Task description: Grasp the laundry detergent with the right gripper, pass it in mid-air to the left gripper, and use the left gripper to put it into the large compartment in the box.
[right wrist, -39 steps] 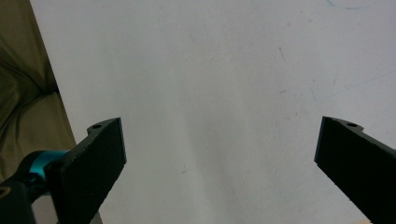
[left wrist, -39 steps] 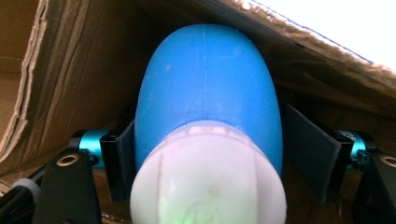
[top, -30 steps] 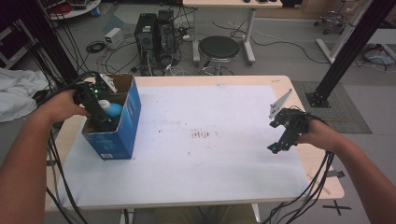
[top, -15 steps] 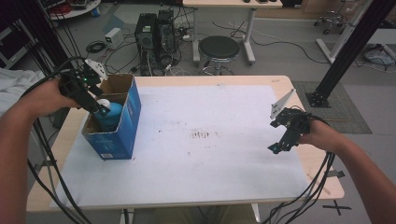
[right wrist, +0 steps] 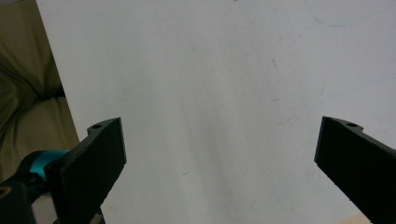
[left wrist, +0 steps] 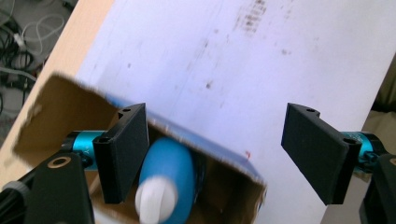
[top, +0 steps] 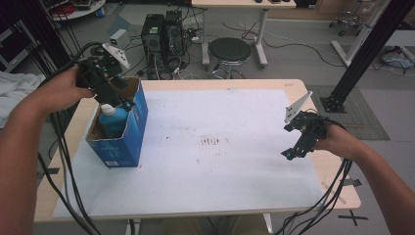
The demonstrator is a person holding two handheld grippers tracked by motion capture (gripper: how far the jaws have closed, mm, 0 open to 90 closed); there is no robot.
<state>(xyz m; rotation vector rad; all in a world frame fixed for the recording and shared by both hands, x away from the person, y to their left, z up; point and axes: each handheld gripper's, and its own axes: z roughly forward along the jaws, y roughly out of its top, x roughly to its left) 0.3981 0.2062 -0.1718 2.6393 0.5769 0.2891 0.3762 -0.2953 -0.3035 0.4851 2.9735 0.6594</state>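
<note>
The left claw [top: 117, 98] was wide open above the blue bottle [top: 112, 120], its jaws just opened, not gripping it. The bottle stood in the blue box [top: 125, 142] on the counter [top: 274, 84]. The right claw [top: 293, 149] was wide open, holding nothing.

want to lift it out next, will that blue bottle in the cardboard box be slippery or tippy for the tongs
The blue bottle looks smooth and rounded, so it may slip. It stands upright in the narrow box, whose walls probably stop it tipping. Its white cap seems a narrower, surer place to grip.
</note>
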